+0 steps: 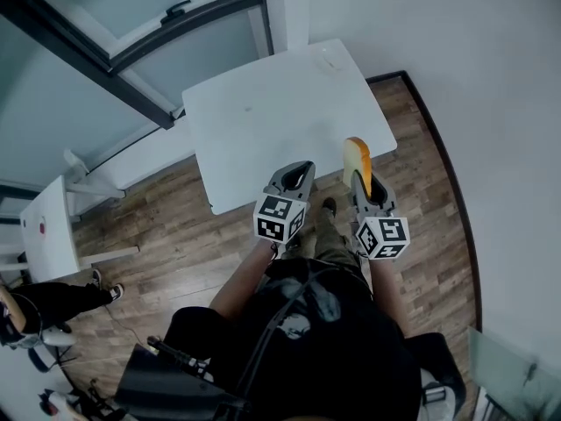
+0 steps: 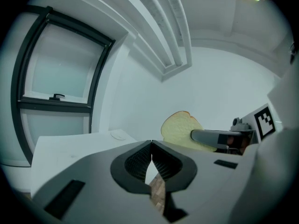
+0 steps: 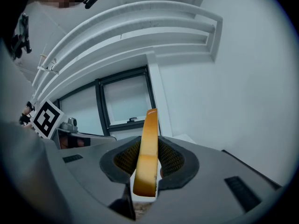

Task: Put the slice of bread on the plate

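The slice of bread [image 3: 149,129] is off the table, standing upright in the right gripper [image 3: 147,164], whose jaws are clamped across its flat faces near the lower end, with the crust edge facing the camera. The left gripper [image 2: 152,160] has its jaws pressed together on nothing. Both are held above the floor before the near edge of the white table [image 1: 263,121]; a small pale disc [image 1: 330,58] at its far corner is probably the plate. The slice is likely light and soft — easily dented or torn — so a gentle pinch low on the faces suits it, and it may flop once tilted.
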{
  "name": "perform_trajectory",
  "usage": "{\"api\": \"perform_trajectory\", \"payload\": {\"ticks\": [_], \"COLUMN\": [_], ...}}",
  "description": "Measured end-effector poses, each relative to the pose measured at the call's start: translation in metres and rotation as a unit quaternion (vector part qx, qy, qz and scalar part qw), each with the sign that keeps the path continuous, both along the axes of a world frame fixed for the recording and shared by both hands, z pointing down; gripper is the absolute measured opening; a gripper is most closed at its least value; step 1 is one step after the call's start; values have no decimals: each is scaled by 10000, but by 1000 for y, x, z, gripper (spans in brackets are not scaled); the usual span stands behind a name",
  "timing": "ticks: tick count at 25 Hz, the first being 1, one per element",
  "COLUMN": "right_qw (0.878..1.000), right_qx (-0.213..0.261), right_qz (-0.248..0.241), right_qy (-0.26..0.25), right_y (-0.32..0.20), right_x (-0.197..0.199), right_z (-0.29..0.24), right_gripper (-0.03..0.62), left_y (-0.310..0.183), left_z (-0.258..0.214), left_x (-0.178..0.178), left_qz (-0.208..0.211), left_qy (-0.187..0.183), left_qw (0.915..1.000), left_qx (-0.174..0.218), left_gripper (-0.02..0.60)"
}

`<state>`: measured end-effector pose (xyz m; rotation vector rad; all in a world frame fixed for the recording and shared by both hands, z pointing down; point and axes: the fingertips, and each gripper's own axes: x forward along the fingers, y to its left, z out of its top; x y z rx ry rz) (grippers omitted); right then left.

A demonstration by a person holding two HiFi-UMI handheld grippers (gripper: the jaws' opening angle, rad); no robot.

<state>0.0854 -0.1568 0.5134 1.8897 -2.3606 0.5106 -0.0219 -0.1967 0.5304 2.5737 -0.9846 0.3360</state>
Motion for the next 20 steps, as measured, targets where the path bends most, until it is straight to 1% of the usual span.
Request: {"api": "perform_trajectory", "payload": {"ticks": [4, 7, 12, 16, 20], "right_qw": [10000, 9996, 9960, 9897, 9825], "right_qx": [-37, -45, -170, -345, -415], "right_qz": [-81, -262, -685, -1080, -1330], "right_qy": [15, 115, 542, 874, 1233], "right_y": [-65, -117, -194, -246, -316], "right_x": [23, 41, 69, 89, 97], "right_z": [12, 19, 43, 78, 116], "right_gripper": [100, 100, 100, 100, 100], "left_y": [-57, -102, -175, -223, -285], "left_z": [15, 28, 57, 97, 123], "left_x": [20, 39, 76, 102, 115], "left_qz": [-28, -86, -162, -336, -480], "left_qy": [2, -56, -129, -196, -335], "left_qw": [10000, 9999, 9997, 9982, 9967], "left_qx": [-3, -104, -127, -455, -558], "left_gripper": [8, 6, 6, 6, 7]}}
